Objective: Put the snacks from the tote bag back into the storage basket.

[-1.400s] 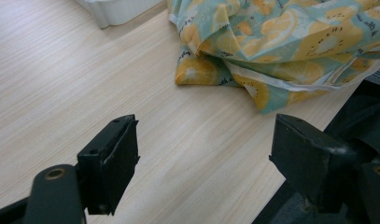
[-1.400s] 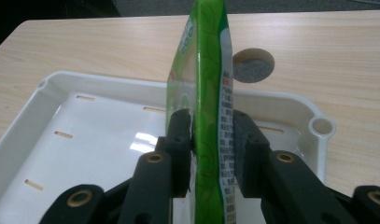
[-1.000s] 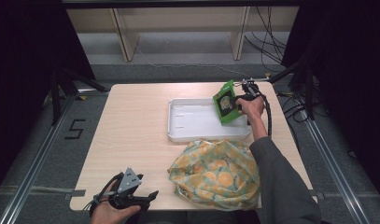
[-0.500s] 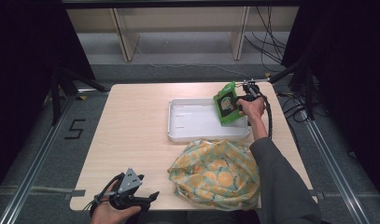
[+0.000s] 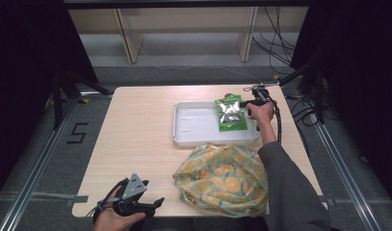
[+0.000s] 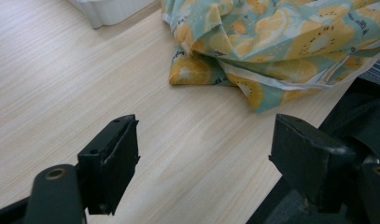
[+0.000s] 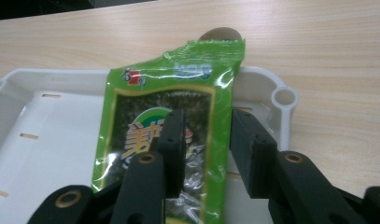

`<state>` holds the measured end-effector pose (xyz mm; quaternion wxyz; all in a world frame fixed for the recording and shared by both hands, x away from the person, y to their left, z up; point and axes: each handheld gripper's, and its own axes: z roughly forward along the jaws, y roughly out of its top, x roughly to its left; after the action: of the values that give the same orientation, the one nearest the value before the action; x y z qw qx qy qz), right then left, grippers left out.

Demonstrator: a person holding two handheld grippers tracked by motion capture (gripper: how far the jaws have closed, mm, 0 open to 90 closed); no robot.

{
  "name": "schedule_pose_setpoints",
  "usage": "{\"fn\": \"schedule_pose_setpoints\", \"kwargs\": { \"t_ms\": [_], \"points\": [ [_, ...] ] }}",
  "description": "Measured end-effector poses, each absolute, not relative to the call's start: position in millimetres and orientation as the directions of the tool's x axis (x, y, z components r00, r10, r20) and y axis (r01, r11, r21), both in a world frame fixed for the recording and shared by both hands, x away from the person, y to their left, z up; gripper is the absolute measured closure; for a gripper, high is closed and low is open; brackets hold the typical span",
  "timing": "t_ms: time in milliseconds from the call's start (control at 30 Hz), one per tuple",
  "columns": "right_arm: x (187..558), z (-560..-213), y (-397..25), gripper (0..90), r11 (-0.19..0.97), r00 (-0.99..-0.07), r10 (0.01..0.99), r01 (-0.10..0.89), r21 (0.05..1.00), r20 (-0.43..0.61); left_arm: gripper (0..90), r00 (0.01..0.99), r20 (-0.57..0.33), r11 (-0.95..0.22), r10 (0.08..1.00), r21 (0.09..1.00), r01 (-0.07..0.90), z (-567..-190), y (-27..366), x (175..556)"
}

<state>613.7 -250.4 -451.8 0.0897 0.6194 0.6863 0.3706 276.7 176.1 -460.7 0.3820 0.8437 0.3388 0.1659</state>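
Gripping the green snack packet [image 7: 169,140] between the right gripper [image 7: 204,140] fingers, over the white tray [image 7: 47,140]. Holding the left gripper [image 6: 204,154] wide open, empty.

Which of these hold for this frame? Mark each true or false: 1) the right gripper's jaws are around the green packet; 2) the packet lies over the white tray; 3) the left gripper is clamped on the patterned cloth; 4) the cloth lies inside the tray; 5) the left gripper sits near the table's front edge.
1) True: the right gripper has one jaw over the front of the green packet and the other beside its edge.
2) True: it sits at the right end of the white tray.
3) False: the left gripper is wide open over bare table, apart from the patterned cloth.
4) False: the cloth lies on the table in front of the tray.
5) True.
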Motion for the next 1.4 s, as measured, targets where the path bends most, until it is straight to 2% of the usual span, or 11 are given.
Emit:
{"fn": "schedule_pose_setpoints", "kwargs": {
  "t_ms": [67,133,167,233,333,500,633,800,833,1100,1400],
  "points": [
    [614,-452,-251,67.0,-0.072,-0.192,0.918,0.78,0.621,0.348,22.8,0.713,0.022,-0.476,0.701,0.759,0.445,-461,176,276],
    [615,-450,-255,66.5,-0.009,-0.224,0.933,0.767,0.642,0.28,22.8,0.715,0.018,-0.476,0.699,0.758,0.447,-461,176,277],
    [614,-449,-254,66.5,-0.061,-0.224,0.901,0.784,0.618,0.372,22.7,0.713,0.018,-0.473,0.701,0.759,0.447,-461,176,277],
    [613,-447,-254,65.7,-0.08,-0.214,0.903,0.769,0.634,0.373,22.7,0.715,0.023,-0.479,0.699,0.757,0.444,-461,177,277],
    [612,-443,-260,64.8,-0.005,-0.266,0.912,0.755,0.655,0.313,22.6,0.707,0.019,-0.468,0.707,0.762,0.447,-461,176,277],
    [609,-435,-263,62.8,0.013,-0.318,0.896,0.717,0.697,0.311,22.5,0.707,0.013,-0.469,0.707,0.757,0.455,-462,176,278],
    [598,-423,-259,61.0,-0.008,-0.303,0.886,0.746,0.665,0.351,22.5,0.709,0.023,-0.479,0.705,0.752,0.452,-461,177,278],
    [589,-416,-260,58.1,0.071,-0.403,0.865,0.689,0.722,0.299,22.2,0.687,-0.008,-0.44,0.727,0.763,0.474,-463,175,277],
    [584,-412,-256,57.4,0.045,-0.38,0.863,0.715,0.698,0.334,22.1,0.696,0.009,-0.453,0.718,0.765,0.457,-463,175,278],
    [560,-404,-257,54.6,0.133,-0.49,0.828,0.645,0.752,0.274,22.2,0.687,0.009,-0.447,0.727,0.765,0.463,-462,176,277],
    [534,-398,-264,52.4,0.127,-0.499,0.811,0.658,0.743,0.304,22.1,0.686,0.003,-0.443,0.727,0.766,0.465,-462,176,278]
  ]
}}
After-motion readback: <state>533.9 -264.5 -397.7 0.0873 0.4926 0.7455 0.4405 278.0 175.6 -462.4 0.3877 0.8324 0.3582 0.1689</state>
